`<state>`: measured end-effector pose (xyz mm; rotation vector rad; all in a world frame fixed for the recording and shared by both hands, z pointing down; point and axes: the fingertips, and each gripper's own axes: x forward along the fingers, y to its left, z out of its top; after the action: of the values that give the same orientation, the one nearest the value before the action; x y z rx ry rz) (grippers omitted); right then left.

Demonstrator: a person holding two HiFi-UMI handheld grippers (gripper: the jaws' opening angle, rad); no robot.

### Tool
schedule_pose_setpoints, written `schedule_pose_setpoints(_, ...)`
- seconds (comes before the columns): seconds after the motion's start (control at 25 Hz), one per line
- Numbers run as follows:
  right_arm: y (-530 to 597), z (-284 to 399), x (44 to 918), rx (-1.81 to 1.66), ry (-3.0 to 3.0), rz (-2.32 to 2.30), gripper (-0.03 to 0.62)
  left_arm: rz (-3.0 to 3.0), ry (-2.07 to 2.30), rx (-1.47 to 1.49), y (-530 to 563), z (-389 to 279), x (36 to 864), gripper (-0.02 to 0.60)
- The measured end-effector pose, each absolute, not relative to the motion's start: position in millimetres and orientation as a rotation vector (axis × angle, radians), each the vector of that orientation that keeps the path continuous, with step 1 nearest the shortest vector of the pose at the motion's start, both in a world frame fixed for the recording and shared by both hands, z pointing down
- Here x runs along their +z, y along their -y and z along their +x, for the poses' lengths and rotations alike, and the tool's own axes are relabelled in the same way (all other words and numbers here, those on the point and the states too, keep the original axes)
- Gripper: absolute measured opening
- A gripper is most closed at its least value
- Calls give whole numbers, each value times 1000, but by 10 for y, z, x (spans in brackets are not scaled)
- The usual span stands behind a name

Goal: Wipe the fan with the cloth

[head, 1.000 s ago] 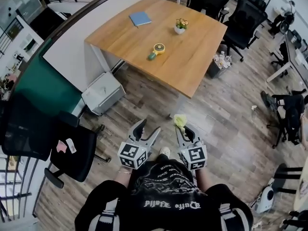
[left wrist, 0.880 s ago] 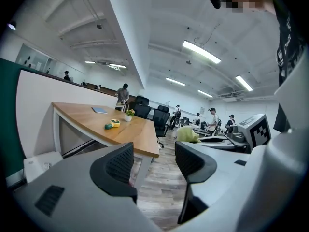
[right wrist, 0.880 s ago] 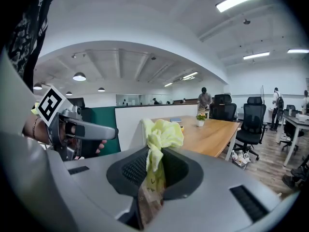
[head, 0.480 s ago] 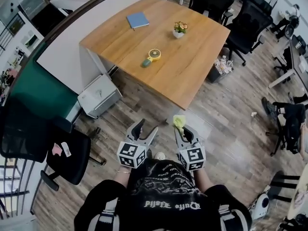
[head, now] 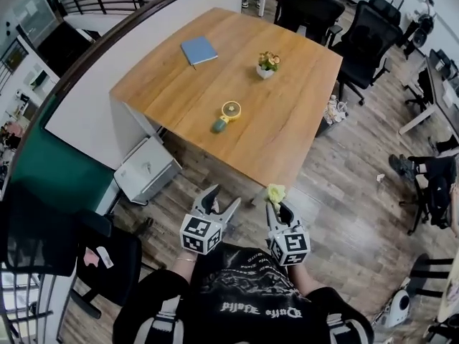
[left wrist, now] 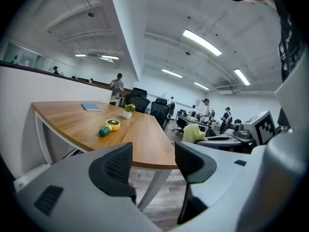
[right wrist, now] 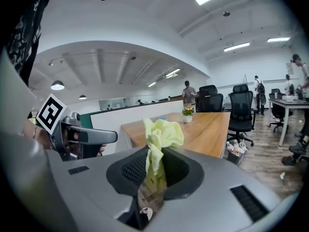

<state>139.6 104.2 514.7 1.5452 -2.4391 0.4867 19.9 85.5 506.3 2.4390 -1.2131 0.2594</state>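
A small yellow fan with a green handle [head: 226,115] lies on the wooden table [head: 287,127], also small in the left gripper view as the fan [left wrist: 109,126]. My left gripper [head: 221,204] is open and empty, held over the floor short of the table's near edge. Beside it my right gripper [head: 277,201] is shut on a yellow-green cloth [head: 275,191], which bunches up above the pads as the cloth [right wrist: 161,135]. Both grippers point toward the table.
On the table also sit a blue notebook [head: 199,50] and a small potted plant [head: 267,62]. A grey drawer cabinet [head: 146,170] stands under its left side. Black office chairs [head: 362,31] ring the far side; another chair [head: 107,256] is at my left.
Both grippers have moved forward toward the table with the person; the table's near edge is closer. The cloth stays in the right gripper and the left stays open.
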Motion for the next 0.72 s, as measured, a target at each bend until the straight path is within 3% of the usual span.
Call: schedule_pose_setpoints(0.72, 619, 548, 5122, 455, 2276, 1755, 78, 2549, 1084, 486, 1165, -578, 5250, 283)
